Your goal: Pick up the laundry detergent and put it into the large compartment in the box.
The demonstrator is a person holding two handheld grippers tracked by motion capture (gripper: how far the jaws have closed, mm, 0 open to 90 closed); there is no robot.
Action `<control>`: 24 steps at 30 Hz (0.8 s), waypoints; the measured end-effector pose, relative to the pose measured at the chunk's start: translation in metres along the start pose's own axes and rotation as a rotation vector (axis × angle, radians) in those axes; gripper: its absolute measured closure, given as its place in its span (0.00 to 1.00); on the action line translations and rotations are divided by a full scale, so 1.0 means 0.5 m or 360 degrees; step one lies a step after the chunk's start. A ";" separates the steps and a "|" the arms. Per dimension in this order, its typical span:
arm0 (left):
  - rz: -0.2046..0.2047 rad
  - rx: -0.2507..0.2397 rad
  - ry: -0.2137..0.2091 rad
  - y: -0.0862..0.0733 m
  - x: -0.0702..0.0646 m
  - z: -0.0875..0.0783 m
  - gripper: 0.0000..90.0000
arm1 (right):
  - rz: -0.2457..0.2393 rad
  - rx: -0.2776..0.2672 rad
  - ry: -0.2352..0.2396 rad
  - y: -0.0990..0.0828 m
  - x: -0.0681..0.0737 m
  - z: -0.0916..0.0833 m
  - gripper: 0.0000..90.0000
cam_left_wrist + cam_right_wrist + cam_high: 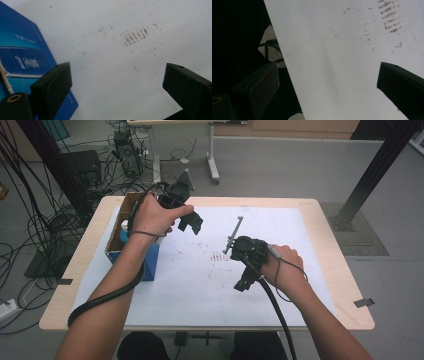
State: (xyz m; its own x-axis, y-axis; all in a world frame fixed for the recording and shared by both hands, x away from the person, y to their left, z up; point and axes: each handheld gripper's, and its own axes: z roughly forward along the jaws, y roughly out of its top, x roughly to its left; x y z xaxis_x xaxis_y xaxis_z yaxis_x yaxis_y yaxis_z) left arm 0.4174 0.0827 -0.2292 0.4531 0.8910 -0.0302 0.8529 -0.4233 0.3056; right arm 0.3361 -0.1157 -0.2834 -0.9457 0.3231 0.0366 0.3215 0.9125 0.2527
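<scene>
Left gripper point(190, 222): hanging with jaws apart, empty, just beside the blue box point(146, 262), the nearer hand to it.
Right gripper point(246, 282): jaws spread, empty, well apart from it.
Box: standing at the table's left edge, apparently open-topped.
Surface: white sheet point(210, 285), faintly smudged.
Room: cabled floor behind.

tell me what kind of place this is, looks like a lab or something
Probably a robotics lab or data-collection workspace: bundled cables trail over the floor, electronic gear sits behind the table, and a black metal frame post stands beside it.
</scene>
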 end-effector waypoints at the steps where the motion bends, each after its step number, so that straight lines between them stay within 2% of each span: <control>1: -0.0001 0.0006 -0.0005 -0.001 -0.001 0.006 0.10 | 0.0001 -0.0010 0.0000 0.000 0.001 -0.001 0.04; 6: -0.0013 0.0019 -0.0028 -0.004 -0.007 0.039 0.10 | -0.0007 -0.0013 -0.0017 -0.001 0.005 -0.006 0.04; 13: 0.0007 0.0057 -0.0049 -0.005 -0.018 0.072 0.10 | 0.0004 -0.0013 -0.0024 -0.006 0.005 -0.006 0.04; 24: 0.0009 0.0051 -0.0061 -0.004 -0.021 0.074 0.10 | 0.0019 -0.0010 -0.0023 -0.012 0.003 -0.006 0.04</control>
State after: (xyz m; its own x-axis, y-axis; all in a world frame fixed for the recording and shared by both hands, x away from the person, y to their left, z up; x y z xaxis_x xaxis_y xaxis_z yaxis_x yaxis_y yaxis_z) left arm 0.4204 0.0682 -0.2649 0.4668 0.8819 -0.0651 0.8579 -0.4338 0.2753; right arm 0.3326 -0.1214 -0.2821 -0.9409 0.3376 0.0255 0.3324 0.9070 0.2587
